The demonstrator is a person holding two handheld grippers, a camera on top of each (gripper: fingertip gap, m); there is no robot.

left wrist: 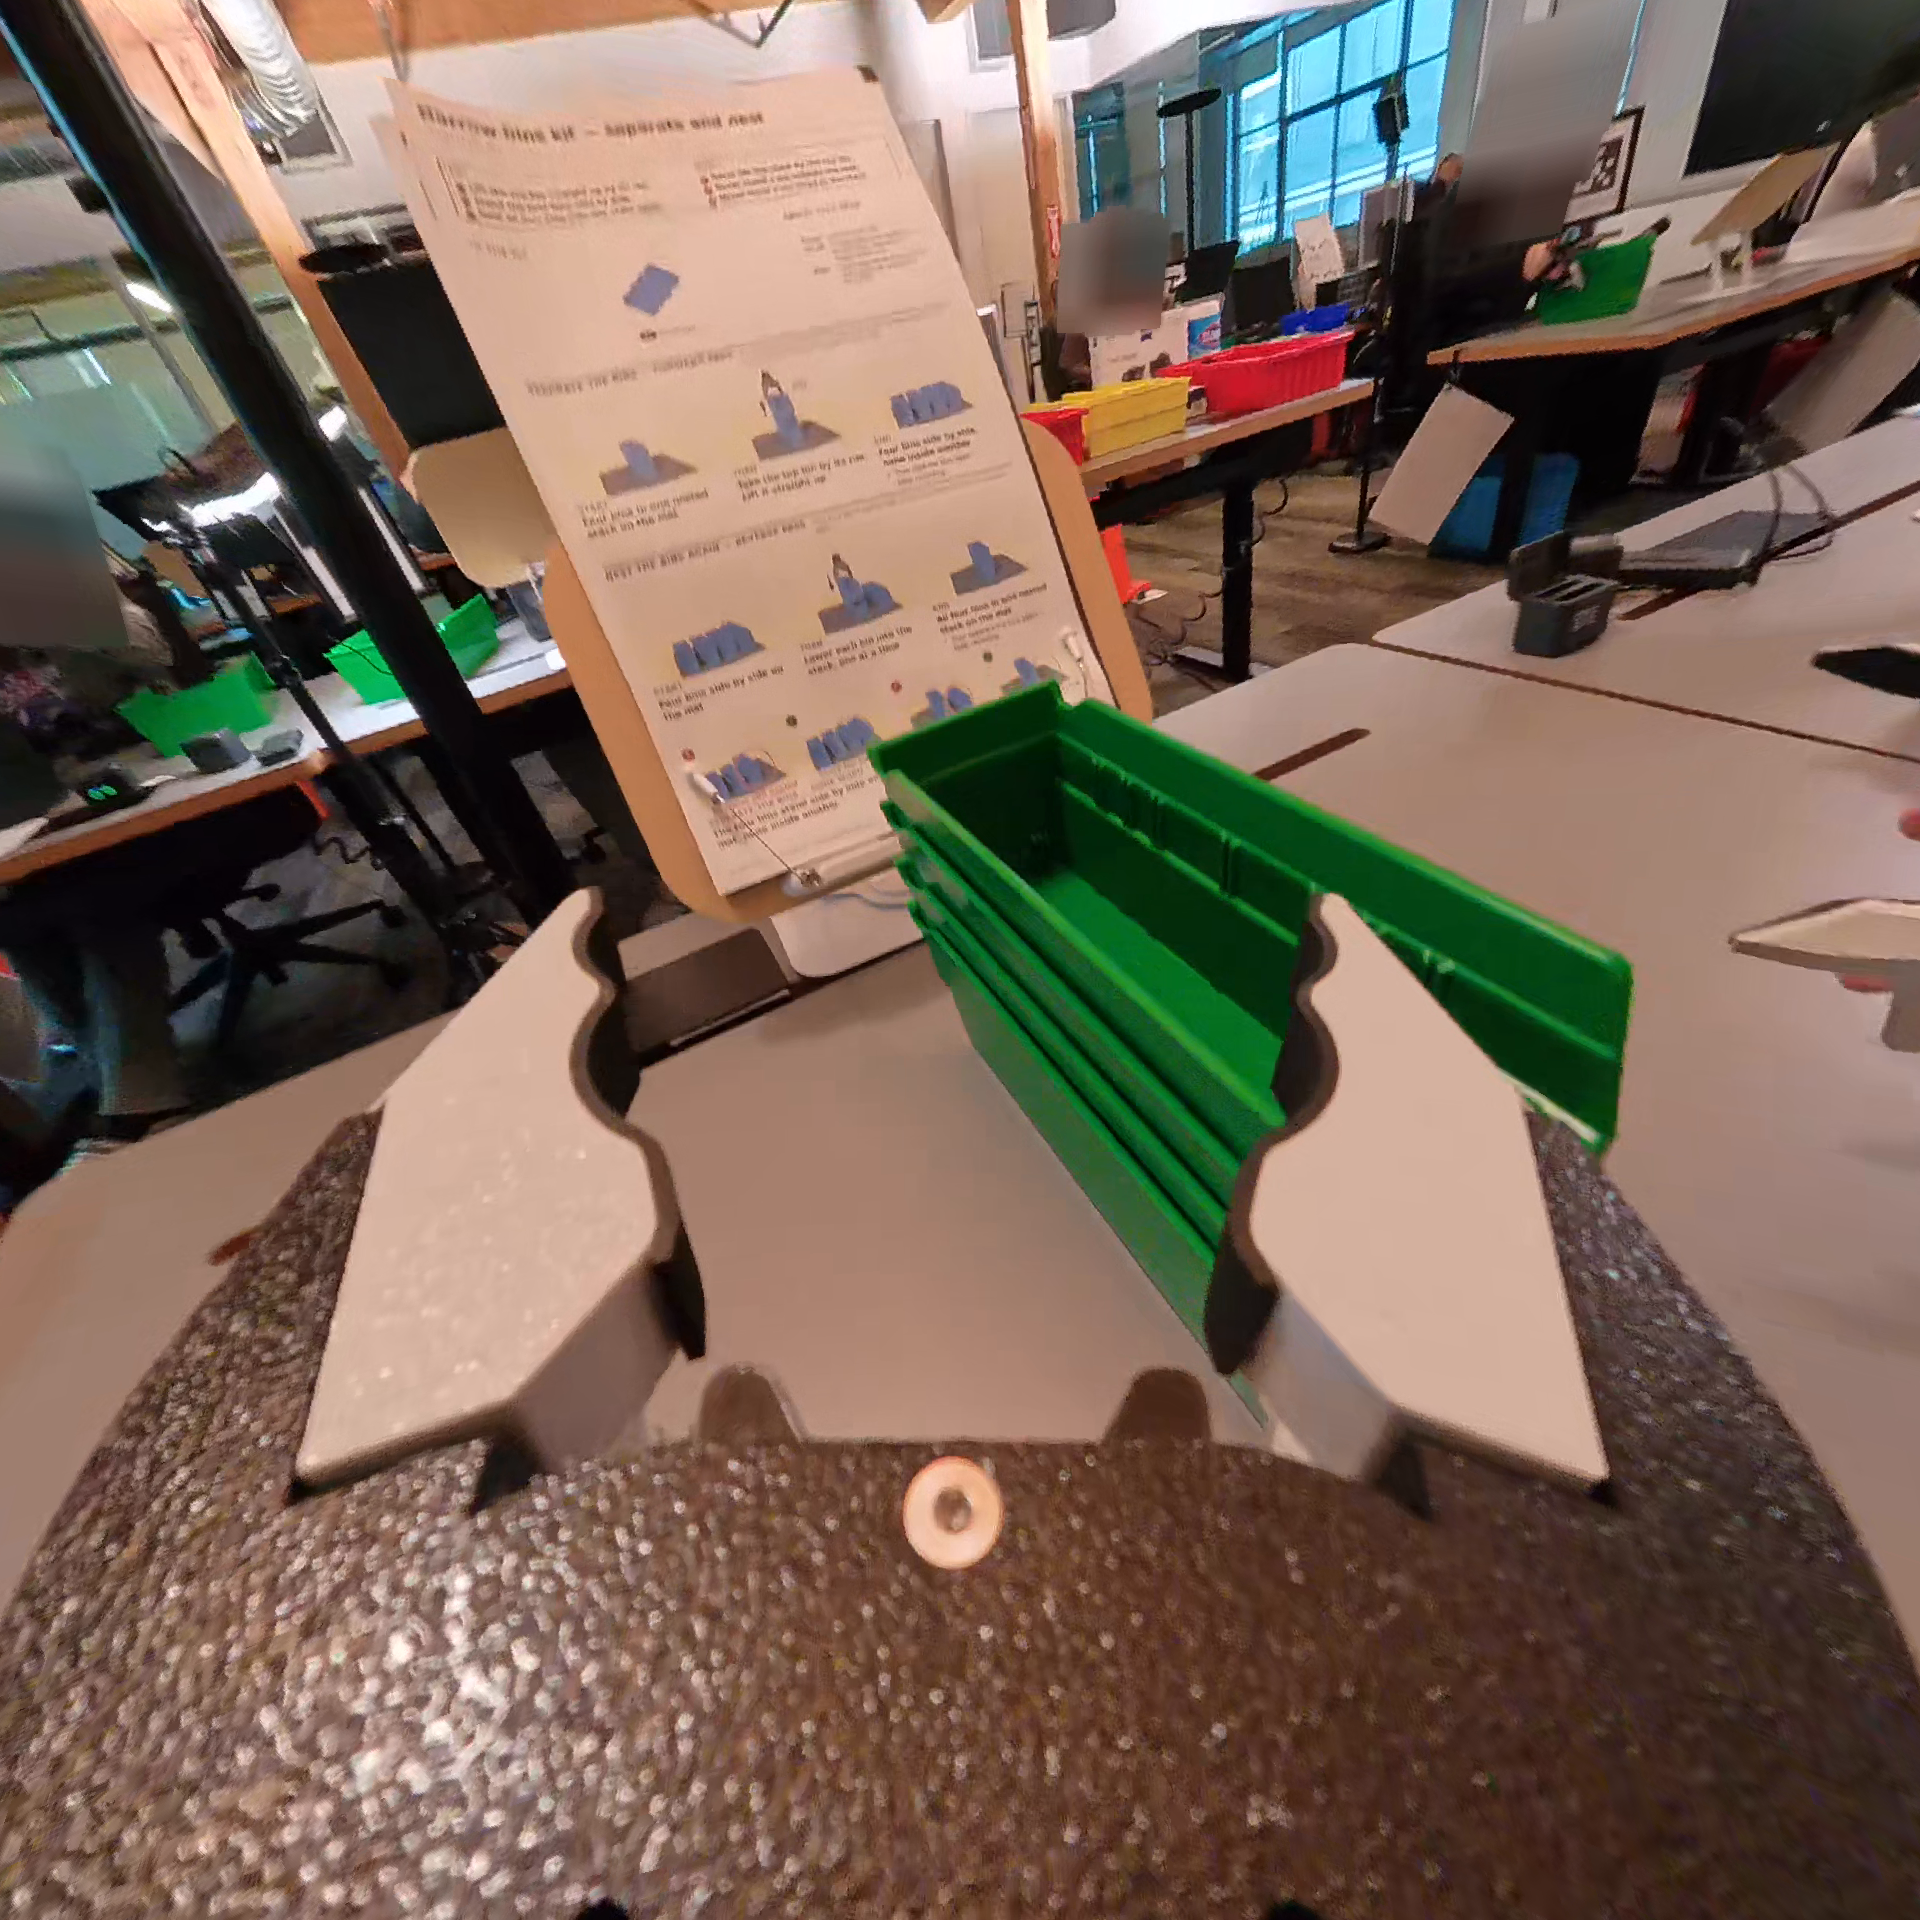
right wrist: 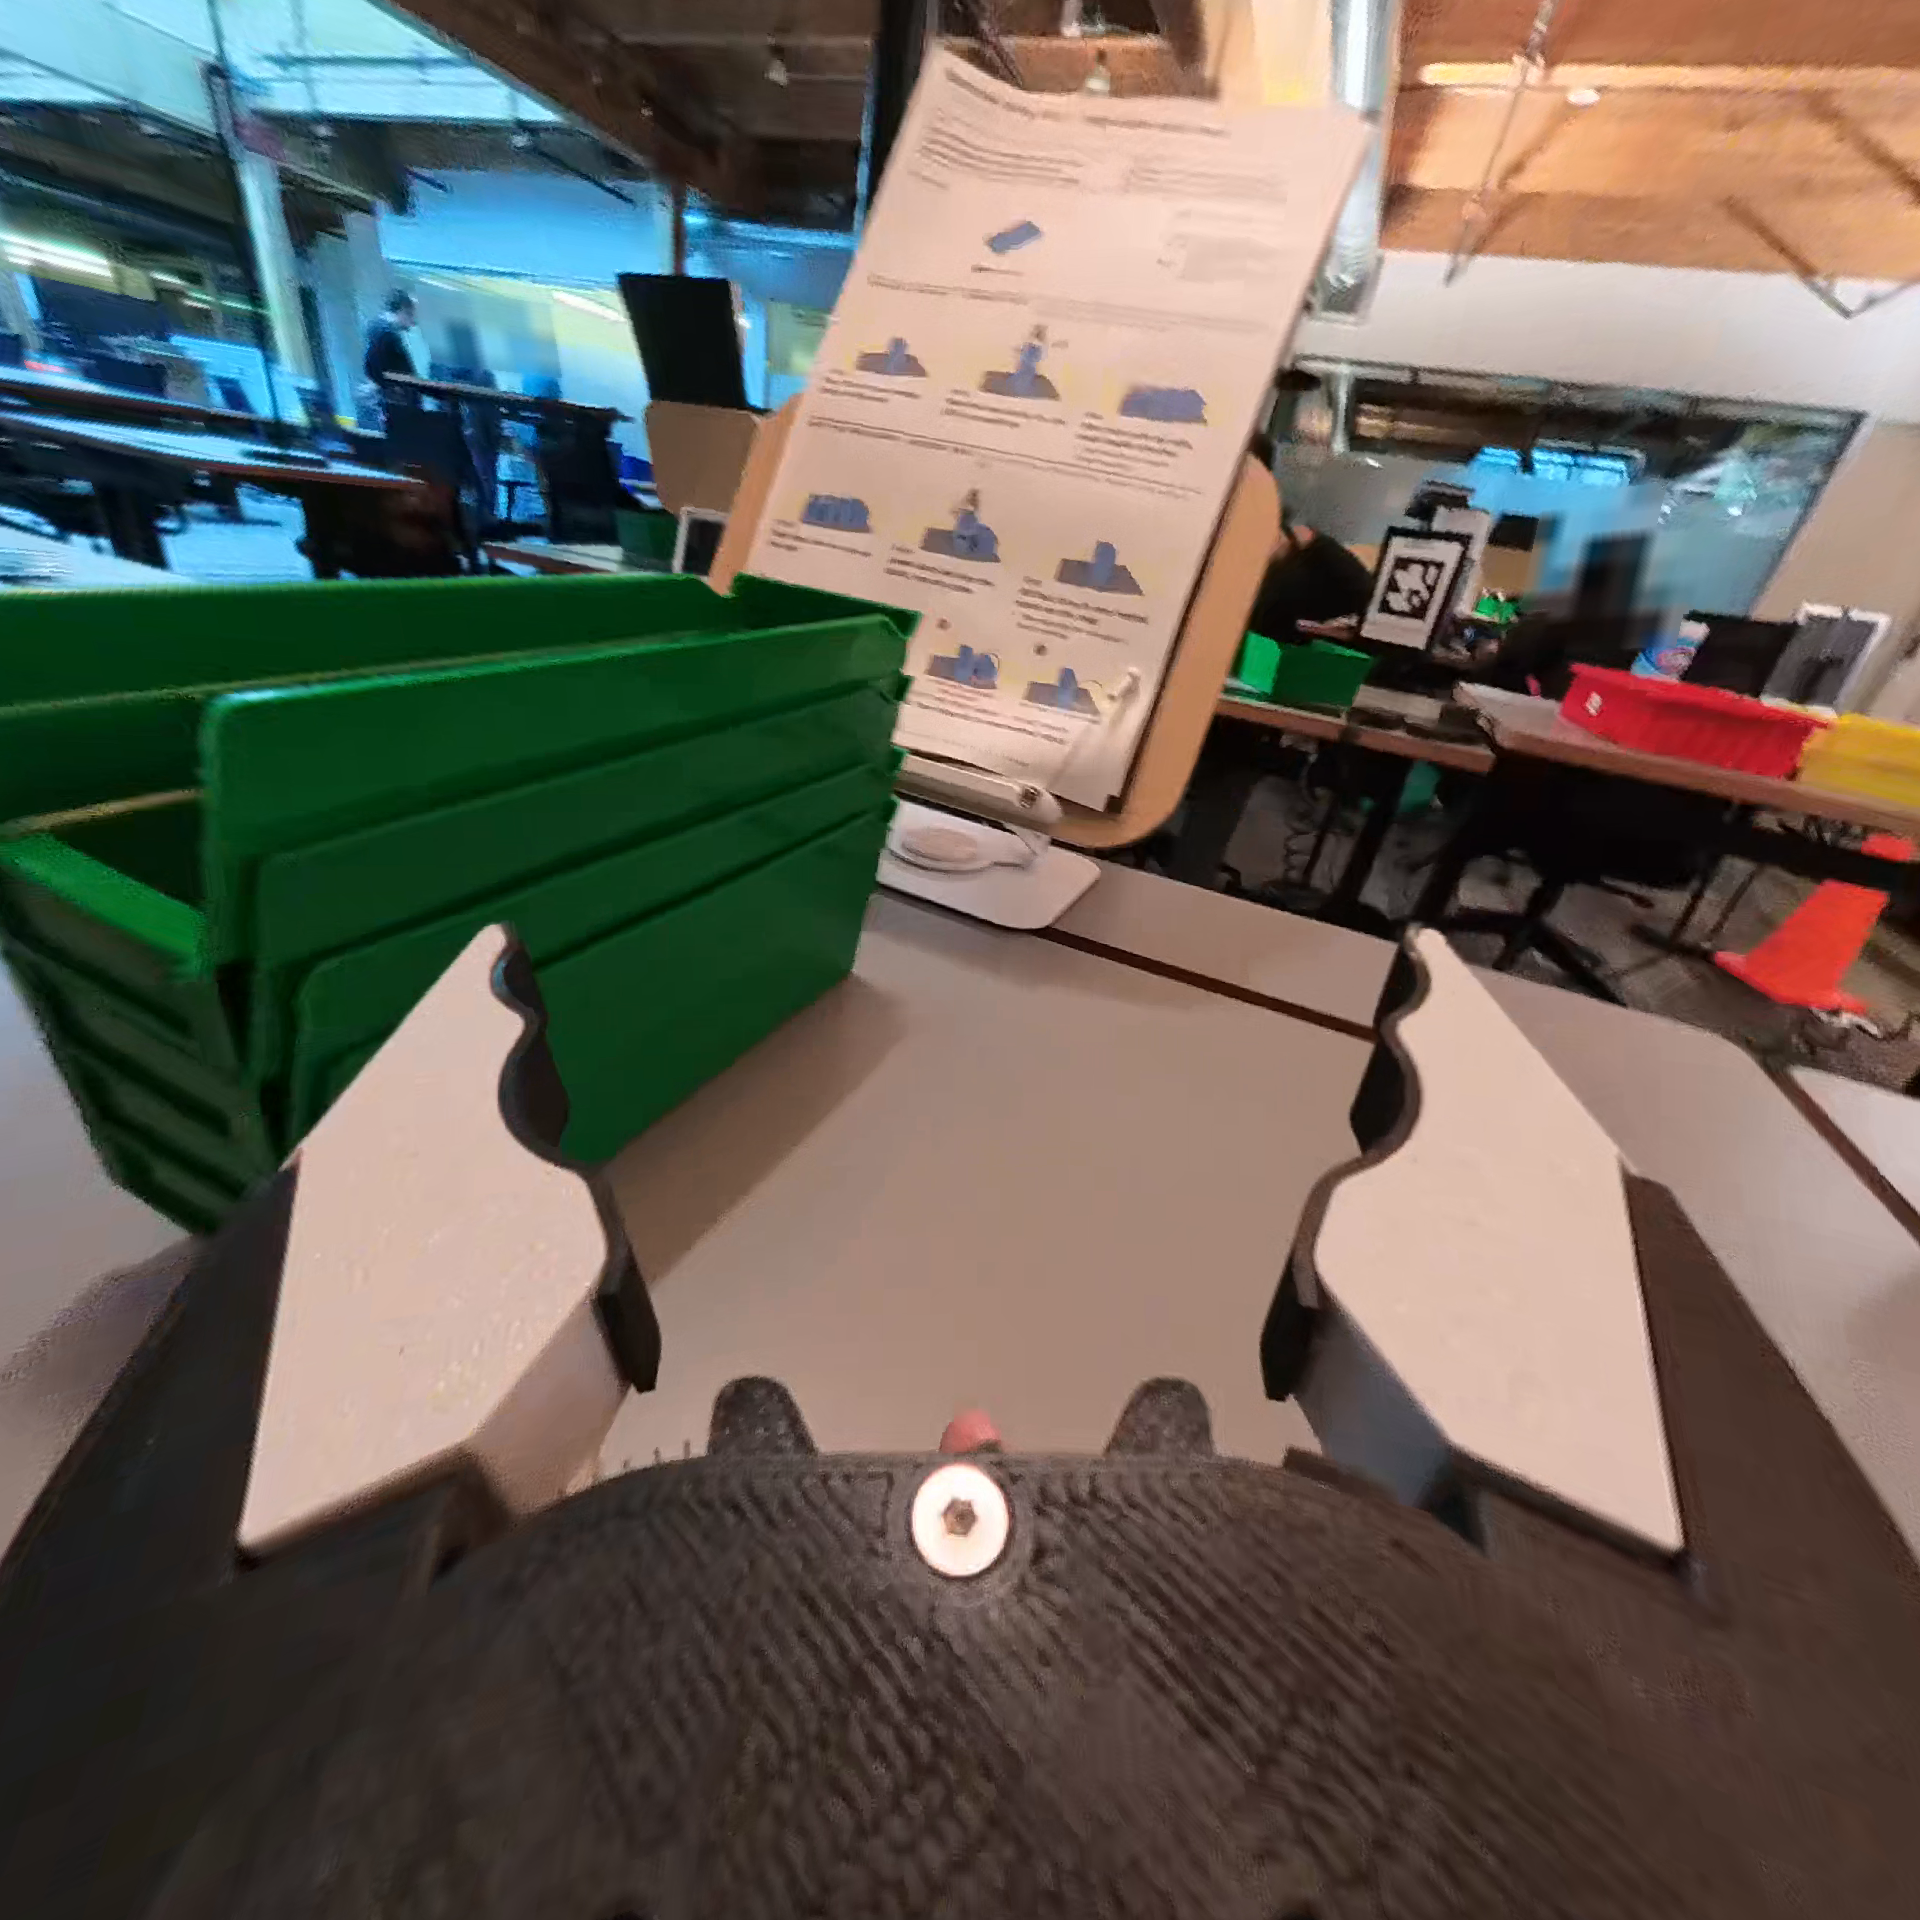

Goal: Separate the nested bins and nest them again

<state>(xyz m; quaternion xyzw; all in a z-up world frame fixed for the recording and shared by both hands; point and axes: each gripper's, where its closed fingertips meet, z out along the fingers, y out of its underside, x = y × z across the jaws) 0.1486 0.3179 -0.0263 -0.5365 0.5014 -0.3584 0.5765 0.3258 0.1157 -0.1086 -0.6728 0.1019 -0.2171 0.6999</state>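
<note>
A stack of several nested narrow green bins (left wrist: 1122, 935) stands on the grey table (left wrist: 883, 1195). My left gripper (left wrist: 961, 935) is open and empty; the stack's near end lies just beyond its right finger (left wrist: 1403, 1143), and the left finger is over bare table. In the right wrist view the same stack (right wrist: 540, 810) is at the left, long side toward me. My right gripper (right wrist: 956, 956) is open and empty to the stack's right, its left finger (right wrist: 436, 1195) overlapping the stack's side wall. The right gripper's tip also shows in the left wrist view (left wrist: 1829, 945).
A printed instruction sheet on a cardboard stand (left wrist: 748, 468) rises behind the bins, also in the right wrist view (right wrist: 1039, 416), on a white base (right wrist: 987, 862). A black pole (left wrist: 260, 416) stands far left. A small grey box (left wrist: 1558, 613) sits on the adjoining table.
</note>
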